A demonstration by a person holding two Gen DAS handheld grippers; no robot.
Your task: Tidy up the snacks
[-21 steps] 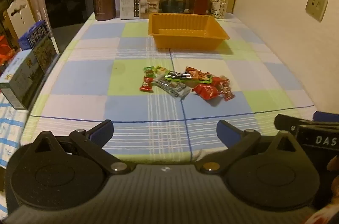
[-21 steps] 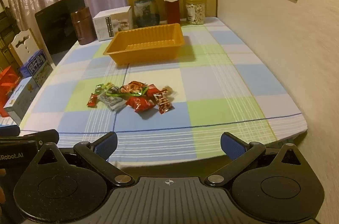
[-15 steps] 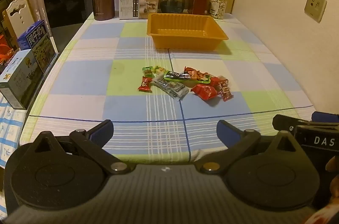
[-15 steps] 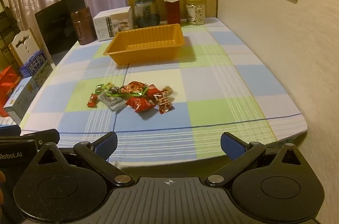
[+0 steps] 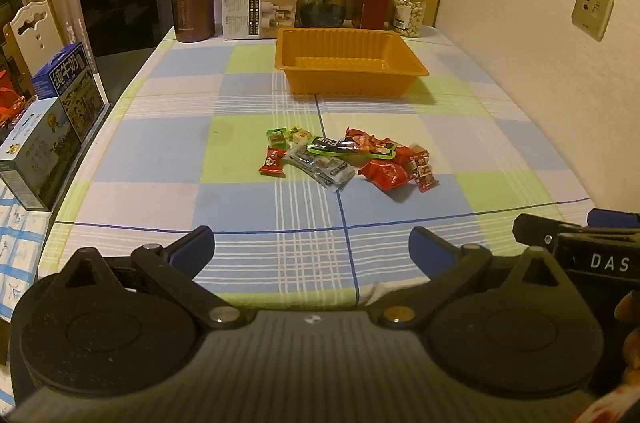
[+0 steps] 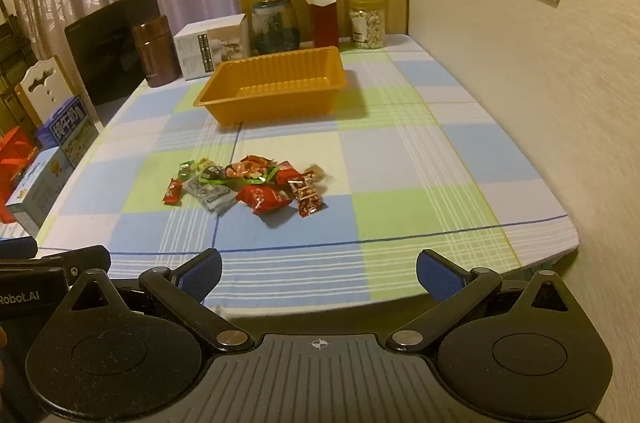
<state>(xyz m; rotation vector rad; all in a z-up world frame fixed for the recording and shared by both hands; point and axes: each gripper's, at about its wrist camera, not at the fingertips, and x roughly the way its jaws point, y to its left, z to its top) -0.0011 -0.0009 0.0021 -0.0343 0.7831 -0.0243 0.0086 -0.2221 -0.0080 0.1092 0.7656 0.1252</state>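
While both tools hang back over the near edge of the table (image 5: pixel 168 159), the snacks (image 5: pixel 348 159) lie in a loose heap out in the middle of the cloth, well apart from either one and straight ahead of both. The left gripper (image 5: pixel 310 249) has its blue pads spread wide with nothing between them; the right gripper (image 6: pixel 318 273) stands the same, jaws fully apart and empty. Both tilt down toward the cloth.

The heap runs left to right across the table, so its long axis lies crosswise to the reach of either tool. From the left view the pile sits slightly right of centre; from the right view it sits left of centre. So it lies between the two, and neither hand looks clearly nearer. The small red packet (image 5: pixel 273 161) at the left end falls most naturally to the left gripper, and the red-brown packet (image 6: pixel 307 198) at the right end to the right one.

Beyond the heap, farther along the same line, stands the orange tray (image 5: pixel 416 69), empty as far as can be seen and apart from the snacks. Any pick, I judge, means a forward reach to the pile, then a carry farther away to the tray.
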